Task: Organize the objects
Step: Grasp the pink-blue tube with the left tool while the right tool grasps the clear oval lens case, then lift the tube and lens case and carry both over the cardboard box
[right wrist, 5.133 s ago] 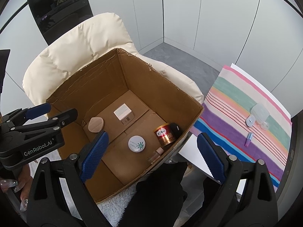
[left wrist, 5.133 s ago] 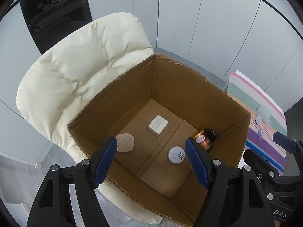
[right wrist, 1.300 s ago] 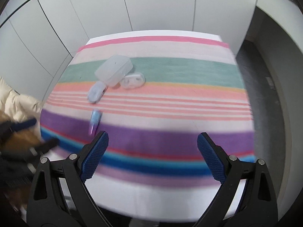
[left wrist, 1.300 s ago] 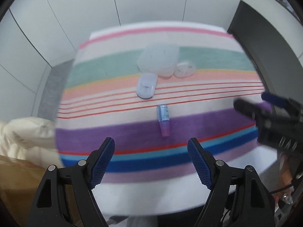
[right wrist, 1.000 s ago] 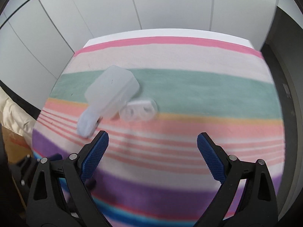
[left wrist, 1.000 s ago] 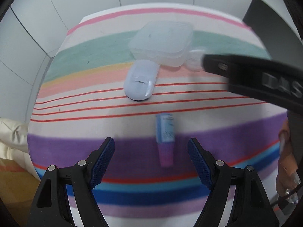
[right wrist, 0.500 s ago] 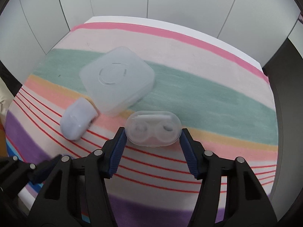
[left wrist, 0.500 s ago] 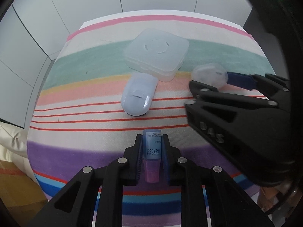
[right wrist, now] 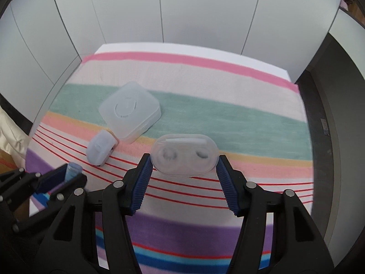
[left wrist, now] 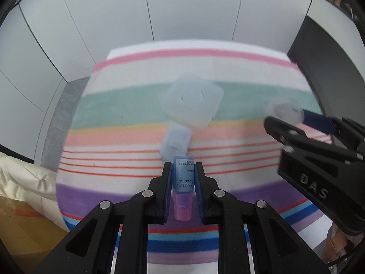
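Observation:
My left gripper (left wrist: pixel 182 173) is shut on a small blue vial with a pink cap (left wrist: pixel 182 182) and holds it above the striped cloth (left wrist: pixel 127 118). My right gripper (right wrist: pixel 184 159) is shut on a clear oval lens case (right wrist: pixel 184 154), lifted off the cloth (right wrist: pixel 239 114). The lens case also shows in the left wrist view (left wrist: pixel 285 110), and the vial in the right wrist view (right wrist: pixel 73 170). A square translucent box (right wrist: pixel 130 111) and a small pale blue case (right wrist: pixel 101 147) lie on the cloth.
The cream cushion (left wrist: pixel 20 175) and a corner of the cardboard box (left wrist: pixel 20 226) are at the left, below the table's level. White wall panels (right wrist: pixel 182 11) stand behind the table. A dark cabinet (left wrist: pixel 324 45) is at the right.
Both grippers shut half a second ago, left on the vial, right on the lens case. Since then both have lifted and drawn back from the cloth with their objects.

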`<state>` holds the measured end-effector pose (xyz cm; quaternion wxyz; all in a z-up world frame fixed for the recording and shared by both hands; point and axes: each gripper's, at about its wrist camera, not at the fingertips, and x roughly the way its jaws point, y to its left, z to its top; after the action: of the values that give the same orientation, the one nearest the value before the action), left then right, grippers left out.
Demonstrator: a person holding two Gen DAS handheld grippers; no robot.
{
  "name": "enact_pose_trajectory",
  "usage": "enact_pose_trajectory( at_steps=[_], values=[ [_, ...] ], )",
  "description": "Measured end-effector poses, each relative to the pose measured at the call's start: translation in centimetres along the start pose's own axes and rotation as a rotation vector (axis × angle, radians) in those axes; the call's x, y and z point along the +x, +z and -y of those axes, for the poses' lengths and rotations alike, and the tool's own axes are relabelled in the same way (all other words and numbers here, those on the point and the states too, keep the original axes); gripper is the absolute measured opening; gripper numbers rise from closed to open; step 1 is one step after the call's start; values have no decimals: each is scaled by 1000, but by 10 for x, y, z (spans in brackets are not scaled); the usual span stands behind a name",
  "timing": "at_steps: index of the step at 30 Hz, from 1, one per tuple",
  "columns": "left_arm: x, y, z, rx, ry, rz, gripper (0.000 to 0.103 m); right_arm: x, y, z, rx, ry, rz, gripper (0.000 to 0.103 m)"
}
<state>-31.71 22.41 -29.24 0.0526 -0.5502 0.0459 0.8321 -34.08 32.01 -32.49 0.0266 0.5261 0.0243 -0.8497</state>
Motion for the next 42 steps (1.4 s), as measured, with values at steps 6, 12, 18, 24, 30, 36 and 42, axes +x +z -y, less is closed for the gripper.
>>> enact_pose_trajectory(
  at_steps=[6,12,18,24,30,36,42],
  values=[
    [-51,22,-8,-60,15,66,19,-46,17,3,44,-20,51,60],
    [-116,43,-10,-57,17,166,19,-114,34,25,94,-31,119,60],
    [-173,46,-14,-45,5,234,19,-178,42,20,93,-63,180,60],
    [-208,31,-16,-25,51,215,19,-238,33,21,90,-78,223,60],
    [-243,-4,-19,-5,46,216,19,-277,2,16,80,-63,220,60],
    [-261,-62,-21,2,-3,185,19,-313,-46,8,115,-46,225,60],
    [-274,-112,-33,-21,-40,172,19,-331,-101,-2,143,-12,192,60]
  ],
)
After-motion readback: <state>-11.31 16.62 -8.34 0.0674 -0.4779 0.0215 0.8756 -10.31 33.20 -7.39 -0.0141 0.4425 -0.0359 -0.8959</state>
